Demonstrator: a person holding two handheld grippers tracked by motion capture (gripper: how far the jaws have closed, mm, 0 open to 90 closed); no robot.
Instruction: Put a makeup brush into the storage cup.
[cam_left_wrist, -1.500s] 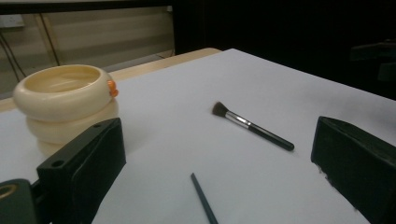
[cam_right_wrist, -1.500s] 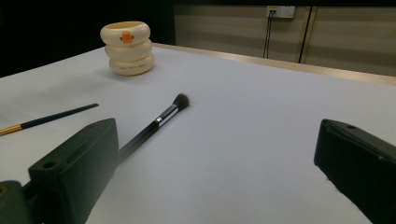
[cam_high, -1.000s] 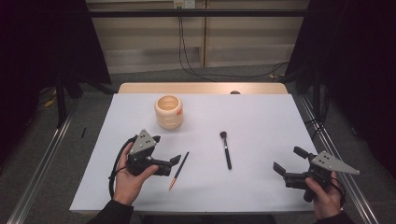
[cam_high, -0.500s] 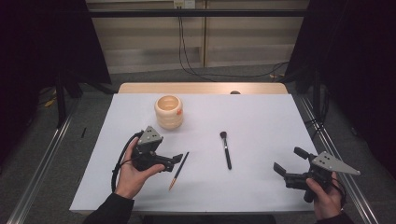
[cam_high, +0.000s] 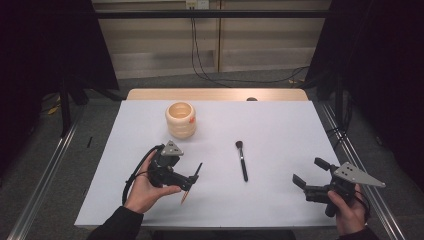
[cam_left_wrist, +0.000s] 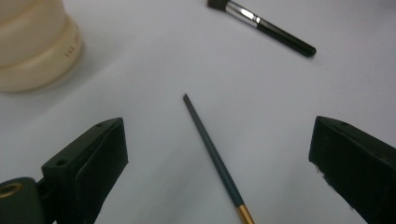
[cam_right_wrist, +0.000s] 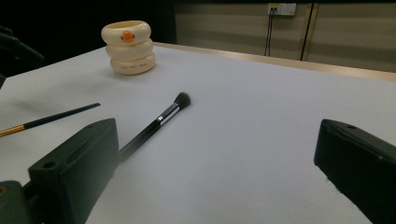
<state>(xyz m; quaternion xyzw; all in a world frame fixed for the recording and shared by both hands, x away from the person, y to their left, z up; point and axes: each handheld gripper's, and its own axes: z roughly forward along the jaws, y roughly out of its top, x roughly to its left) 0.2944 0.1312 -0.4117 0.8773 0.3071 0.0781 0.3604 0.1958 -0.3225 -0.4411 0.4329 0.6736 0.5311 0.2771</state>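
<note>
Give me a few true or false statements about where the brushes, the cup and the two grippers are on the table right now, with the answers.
1. The left gripper has its jaws open over the thin paintbrush. True.
2. The makeup brush stands inside the cream holder. False: it lies flat on the white table, right of the holder.
3. The right gripper is shut on the makeup brush. False: its jaws are open and empty, well apart from that brush.
4. The cream holder stands upright, with an orange mark on its side. True.
5. The thin paintbrush touches the makeup brush. False: they lie apart, with bare table between them.
</note>
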